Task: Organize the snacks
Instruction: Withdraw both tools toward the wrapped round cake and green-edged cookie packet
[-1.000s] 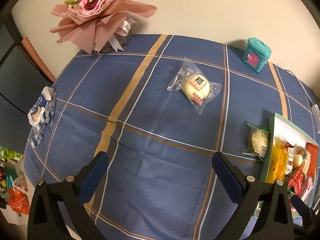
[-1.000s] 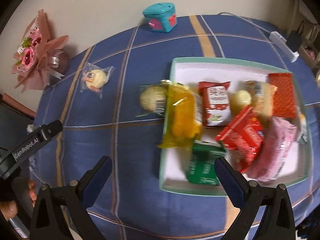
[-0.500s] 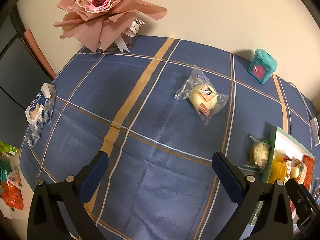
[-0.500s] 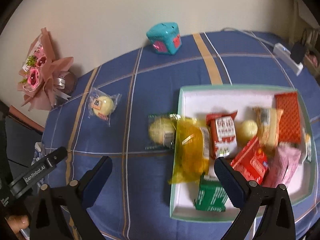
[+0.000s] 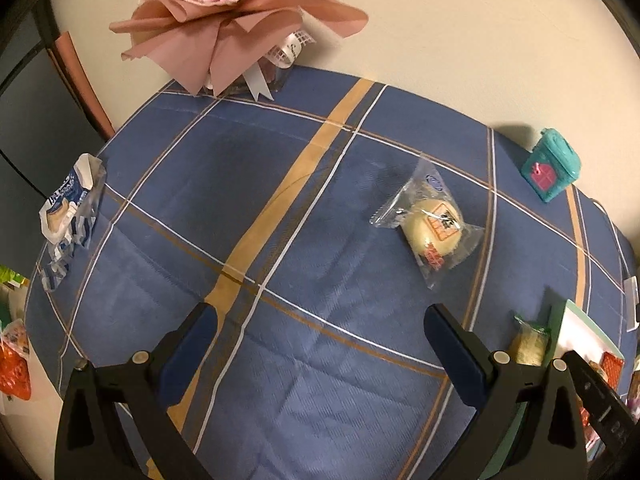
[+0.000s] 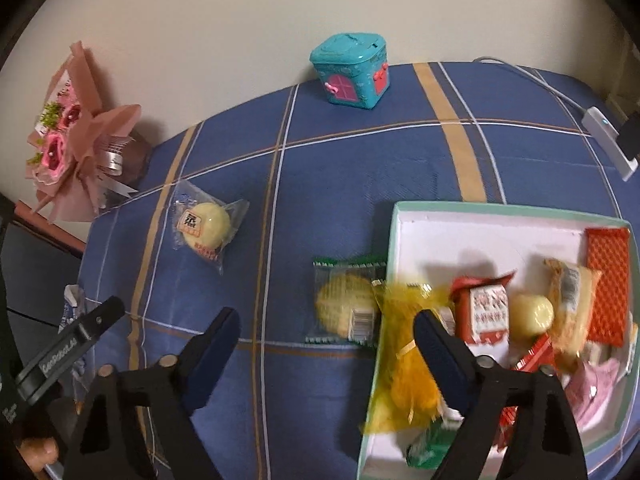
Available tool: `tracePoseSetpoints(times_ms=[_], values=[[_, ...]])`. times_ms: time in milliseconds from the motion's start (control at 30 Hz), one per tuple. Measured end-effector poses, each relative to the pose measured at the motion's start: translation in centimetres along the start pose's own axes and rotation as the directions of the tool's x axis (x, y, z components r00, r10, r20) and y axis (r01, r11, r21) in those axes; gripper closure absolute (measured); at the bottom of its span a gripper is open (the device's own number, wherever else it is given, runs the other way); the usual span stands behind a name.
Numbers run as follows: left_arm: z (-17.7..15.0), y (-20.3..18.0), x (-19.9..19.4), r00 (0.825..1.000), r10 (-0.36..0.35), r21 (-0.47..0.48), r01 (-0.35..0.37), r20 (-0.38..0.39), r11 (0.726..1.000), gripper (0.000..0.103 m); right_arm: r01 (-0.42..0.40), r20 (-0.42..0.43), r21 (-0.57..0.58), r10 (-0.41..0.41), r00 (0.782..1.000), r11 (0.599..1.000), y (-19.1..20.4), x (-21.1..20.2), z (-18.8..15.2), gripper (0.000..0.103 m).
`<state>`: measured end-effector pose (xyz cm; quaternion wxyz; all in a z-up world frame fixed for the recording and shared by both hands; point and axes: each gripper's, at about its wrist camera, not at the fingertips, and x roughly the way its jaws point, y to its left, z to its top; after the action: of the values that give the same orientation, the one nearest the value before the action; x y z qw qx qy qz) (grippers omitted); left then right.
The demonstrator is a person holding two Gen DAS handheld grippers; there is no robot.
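Observation:
A white tray with a green rim point(image 6: 394, 240) point(image 5: 576, 320) sits at the right and holds several snack packs; a yellow bag point(image 6: 404, 364) hangs over its left rim. Just left of it lies a green-edged cookie pack point(image 6: 346, 312) point(image 5: 528, 342). A round bun in clear wrap point(image 6: 206, 226) point(image 5: 434, 222) lies farther left on the blue checked cloth. A blue-and-white wrapper point(image 5: 66, 208) lies at the table's left edge. My right gripper point(image 6: 326, 338) hovers over the cloth below the cookie pack, its jaws closing with nothing between them. My left gripper point(image 5: 320, 334) is open over bare cloth.
A pink flower bouquet point(image 5: 236, 16) stands at the back left by the wall. A teal toy house box point(image 6: 352, 70) point(image 5: 552, 164) is at the back. A white charger and cable point(image 6: 608, 140) lie at the far right. More packets point(image 5: 14, 364) sit off the table's left edge.
Both grippers moved left across the table, so the tray slid to the right of each view. The right gripper's fingers have come closer together. The snacks have not moved.

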<state>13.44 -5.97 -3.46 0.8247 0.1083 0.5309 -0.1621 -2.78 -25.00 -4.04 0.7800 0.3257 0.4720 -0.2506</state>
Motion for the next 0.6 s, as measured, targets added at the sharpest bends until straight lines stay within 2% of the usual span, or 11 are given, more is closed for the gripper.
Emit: tracePoseSetpoints(times_ms=[133,300,433,600], values=[[0.3,-0.3,0.9,1.0,-0.006,0.005,0.006,-0.01,1.0,0.0,0.048,-0.023,-0.059,-0.05,0.998,0.997,1.5,1.3,1.1,0.026],[0.3,-1.0,1.5,1.0,-0.019,0.016,0.019,-0.014,1.0,0.0,0.072,-0.09,-0.089,-0.08,0.993,0.993,3.0,3.4,1.5,0.028],[0.3,-1.3,1.7,1.0,-0.024,0.027,0.025,-0.018,0.999,0.0,0.165,-0.124,-0.136,-0.182,0.976,0.977,3.8,5.0,1.4,0.03],[0.3,-0.9,1.9,0.999,-0.024,0.009,0.024,-0.023,1.0,0.0,0.211,-0.16,-0.155,-0.236,0.959,0.965,3.6,6.1,1.3,0.031]])
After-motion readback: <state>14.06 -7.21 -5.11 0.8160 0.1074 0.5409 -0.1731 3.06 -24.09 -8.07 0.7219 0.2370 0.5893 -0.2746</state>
